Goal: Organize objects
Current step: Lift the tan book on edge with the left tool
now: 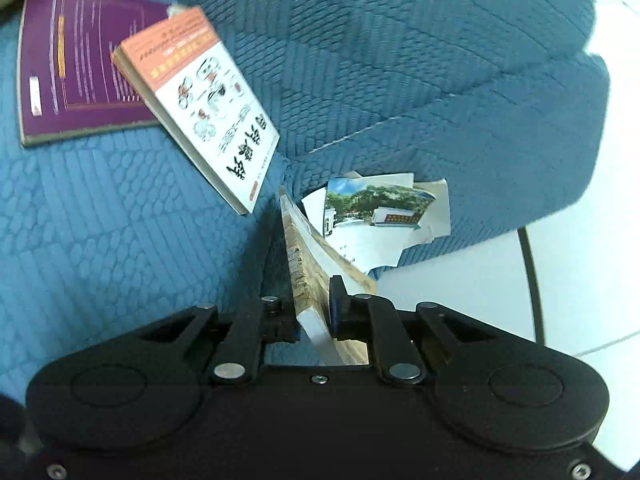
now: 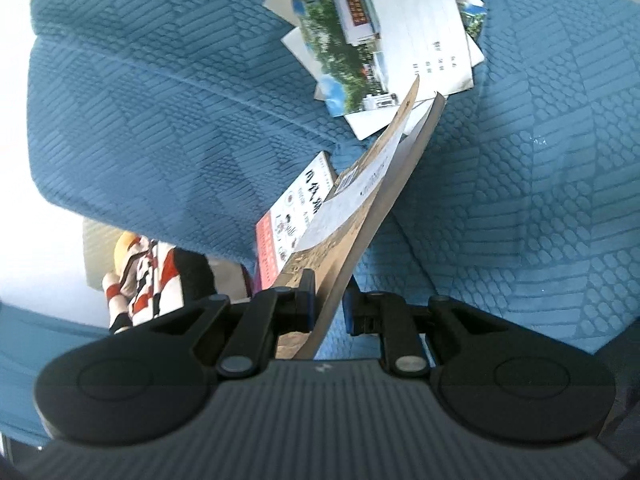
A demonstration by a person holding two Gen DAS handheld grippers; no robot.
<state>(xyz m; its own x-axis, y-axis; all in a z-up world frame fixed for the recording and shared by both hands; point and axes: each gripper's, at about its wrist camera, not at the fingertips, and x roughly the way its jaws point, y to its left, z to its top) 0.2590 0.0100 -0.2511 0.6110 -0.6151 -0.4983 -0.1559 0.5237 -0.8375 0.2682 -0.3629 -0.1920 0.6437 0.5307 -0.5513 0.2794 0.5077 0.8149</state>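
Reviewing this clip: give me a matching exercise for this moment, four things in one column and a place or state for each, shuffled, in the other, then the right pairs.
Things:
1. purple book
2. white and orange book
3. tan book
4. loose photo cards

Places or states:
A. scattered in a pile in the crease of the blue sofa
B. lying flat on the sofa seat, at the bottom of the stack
C. clamped on edge between the fingers of the left tool
D. resting partly on another book, one end overhanging the seat

Pairs: 1-B, 2-D, 3-C, 4-A
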